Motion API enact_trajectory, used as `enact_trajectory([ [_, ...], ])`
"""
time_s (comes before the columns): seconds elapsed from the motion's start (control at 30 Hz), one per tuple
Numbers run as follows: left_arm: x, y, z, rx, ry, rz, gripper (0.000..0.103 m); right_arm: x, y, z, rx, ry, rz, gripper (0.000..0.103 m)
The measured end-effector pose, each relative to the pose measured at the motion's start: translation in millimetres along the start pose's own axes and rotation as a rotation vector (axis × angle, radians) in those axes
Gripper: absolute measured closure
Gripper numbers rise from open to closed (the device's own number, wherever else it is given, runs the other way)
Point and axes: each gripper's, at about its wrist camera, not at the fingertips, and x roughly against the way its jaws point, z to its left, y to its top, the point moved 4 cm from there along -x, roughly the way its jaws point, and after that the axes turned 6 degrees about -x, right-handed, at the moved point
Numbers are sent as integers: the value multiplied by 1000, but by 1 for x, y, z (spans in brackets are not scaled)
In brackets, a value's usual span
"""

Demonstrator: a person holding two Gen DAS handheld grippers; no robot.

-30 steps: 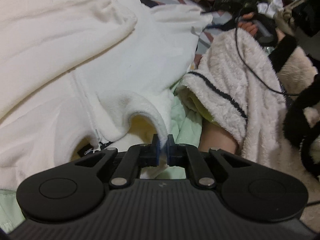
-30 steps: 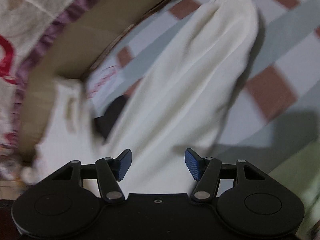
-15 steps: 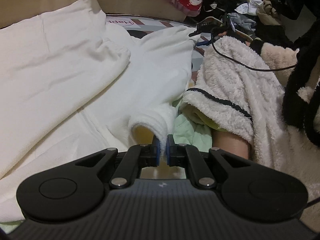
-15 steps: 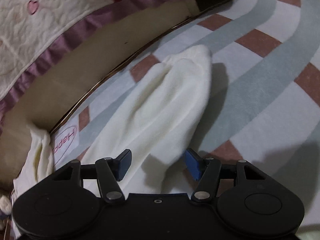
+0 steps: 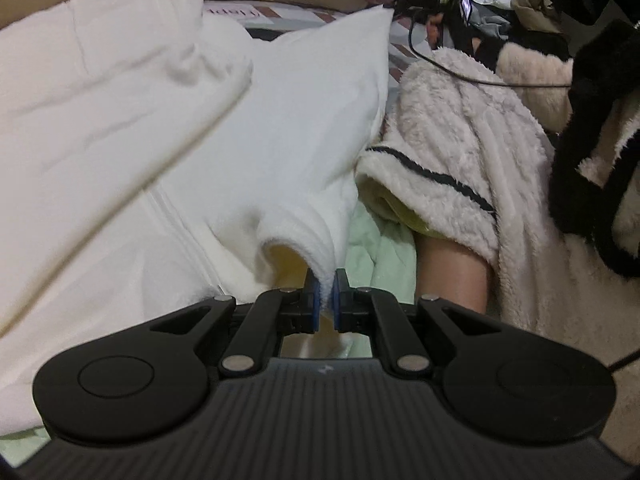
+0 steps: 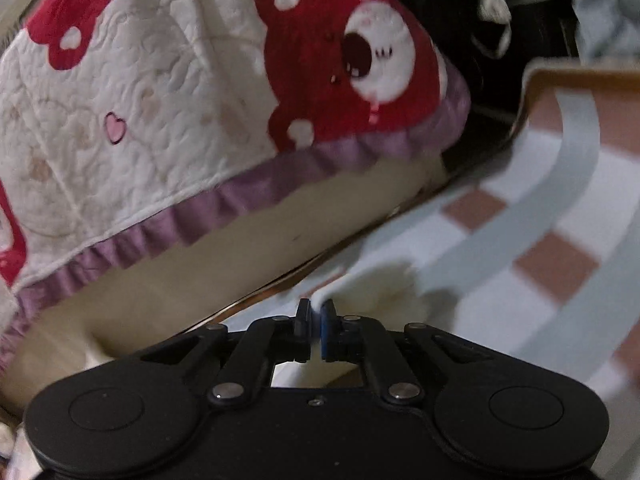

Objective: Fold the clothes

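White fleece garment [image 5: 248, 128] — pinched in left claw [image 5: 325, 285].

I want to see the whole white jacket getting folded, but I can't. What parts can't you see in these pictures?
- Left wrist view: the white jacket runs off the left edge, and the left gripper covers its pinched cuff.
- Right wrist view: the white sleeve end is blurred, and the right gripper hides most of it.
- Whether both grippers hold one garment: cannot tell.

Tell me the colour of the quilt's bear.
Red, with a white muzzle; the quilt bear shows best in the right wrist view.
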Motion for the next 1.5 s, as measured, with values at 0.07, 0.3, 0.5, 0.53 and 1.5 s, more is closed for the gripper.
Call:
enact_trajectory([
  [0.07,-5,-2,-2,-4,-13,9,98,-4,-1,0,13,-14,16,99],
  [0.3,-29,-6,-10,-15,6,94,94,-13,-10,5,18,-42,63,99],
  [0.5,24,6,-1,23,41,-134,91,2,-9,41,-28,38,89,98],
  [0.53,33,8,1,30,47,-172,91,6,-9,54,-25,66,97,98],
  [1.5,84,-27,93,452,810,-233,59,62,-360,444,251,718,869,76],
])
